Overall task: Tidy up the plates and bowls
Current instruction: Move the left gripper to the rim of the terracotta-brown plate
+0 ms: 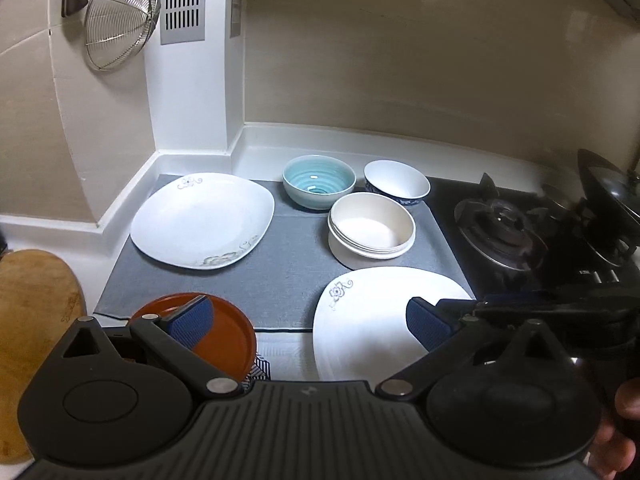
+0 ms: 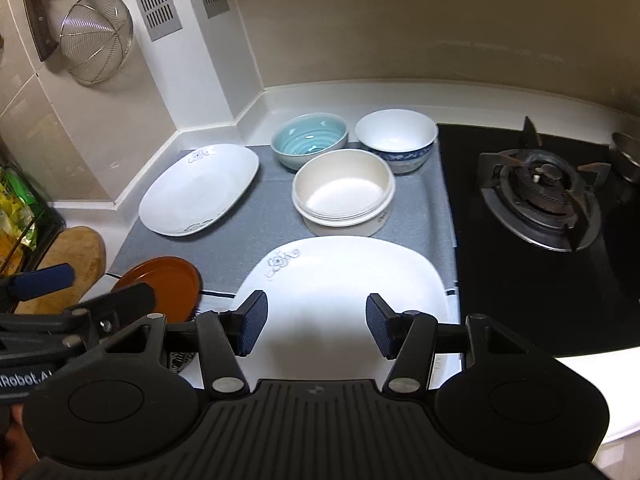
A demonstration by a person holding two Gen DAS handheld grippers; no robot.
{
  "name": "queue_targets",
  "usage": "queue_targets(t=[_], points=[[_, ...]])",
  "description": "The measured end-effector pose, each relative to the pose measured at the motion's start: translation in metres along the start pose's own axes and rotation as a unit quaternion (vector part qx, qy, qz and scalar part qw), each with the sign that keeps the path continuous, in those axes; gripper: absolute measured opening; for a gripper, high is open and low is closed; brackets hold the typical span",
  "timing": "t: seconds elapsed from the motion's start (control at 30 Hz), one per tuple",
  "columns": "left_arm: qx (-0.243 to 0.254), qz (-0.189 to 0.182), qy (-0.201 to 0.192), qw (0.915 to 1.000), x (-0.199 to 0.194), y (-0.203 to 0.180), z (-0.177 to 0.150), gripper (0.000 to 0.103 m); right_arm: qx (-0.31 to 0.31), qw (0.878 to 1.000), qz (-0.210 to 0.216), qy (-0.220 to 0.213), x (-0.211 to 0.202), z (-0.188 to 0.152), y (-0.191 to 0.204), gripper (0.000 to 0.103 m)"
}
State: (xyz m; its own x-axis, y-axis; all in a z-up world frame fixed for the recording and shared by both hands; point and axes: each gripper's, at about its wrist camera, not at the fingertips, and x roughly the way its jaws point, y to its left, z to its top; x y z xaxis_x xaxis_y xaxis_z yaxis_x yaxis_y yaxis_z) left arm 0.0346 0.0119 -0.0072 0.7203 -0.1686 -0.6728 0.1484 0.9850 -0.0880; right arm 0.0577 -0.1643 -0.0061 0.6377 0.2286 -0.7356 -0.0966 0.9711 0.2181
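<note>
Left gripper (image 1: 308, 316): jaws spread wide, nothing between the pads; tilted down over the near edge of the grey mat (image 1: 256, 272); left blue pad in front of the brown plate, right pad over the near white plate.
Right gripper (image 2: 316, 326): jaws apart, about half spread, empty; hovering over the near white plate (image 2: 340, 276), whose near rim is hidden behind the gripper body.
Near white plate: square-ish, flower print at its far left corner; on the mat's front right, beside the black hob (image 2: 520, 280).
Far white plate (image 1: 202, 220): same print, on the mat's back left, fully visible, well apart from the near one.
Brown plate (image 1: 230, 328): round, at the mat's front left edge; partly covered by the left gripper; patterned item beneath it hard to make out.
Bowls: teal ribbed bowl (image 2: 309, 140) and blue-patterned white bowl (image 2: 396, 138) side by side at the back; cream bowl stack (image 2: 344, 192) just in front, count of nested bowls unclear.
Counter (image 2: 320, 98): white, only strips visible around the mat.
Wall: wire strainer (image 2: 96, 44) hanging; cleaver (image 2: 38, 12) beside it, cut off at the top.
Left edge: wooden board (image 1: 32, 320) cut off by the frame.
Person: a bit of a hand (image 1: 624, 432) at the frame edge, mostly out of view.
</note>
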Motion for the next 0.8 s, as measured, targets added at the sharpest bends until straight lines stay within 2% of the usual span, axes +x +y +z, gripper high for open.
queue_targets(t=[0.27,0.43,0.8], points=[[0.013,-0.002,0.002,0.9999,0.012,0.015,0.013,0.102,-0.009,1.000,-0.010,0.006,0.014,0.012,0.018,0.057],[0.012,-0.017,0.000,0.9998,0.017,0.029,0.017,0.100,-0.009,1.000,-0.017,0.006,0.022,0.017,0.027,0.056],[0.031,-0.041,0.014,0.9986,0.027,0.054,0.002,0.076,-0.002,1.000,-0.025,0.003,0.036,0.010,0.050,0.053]])
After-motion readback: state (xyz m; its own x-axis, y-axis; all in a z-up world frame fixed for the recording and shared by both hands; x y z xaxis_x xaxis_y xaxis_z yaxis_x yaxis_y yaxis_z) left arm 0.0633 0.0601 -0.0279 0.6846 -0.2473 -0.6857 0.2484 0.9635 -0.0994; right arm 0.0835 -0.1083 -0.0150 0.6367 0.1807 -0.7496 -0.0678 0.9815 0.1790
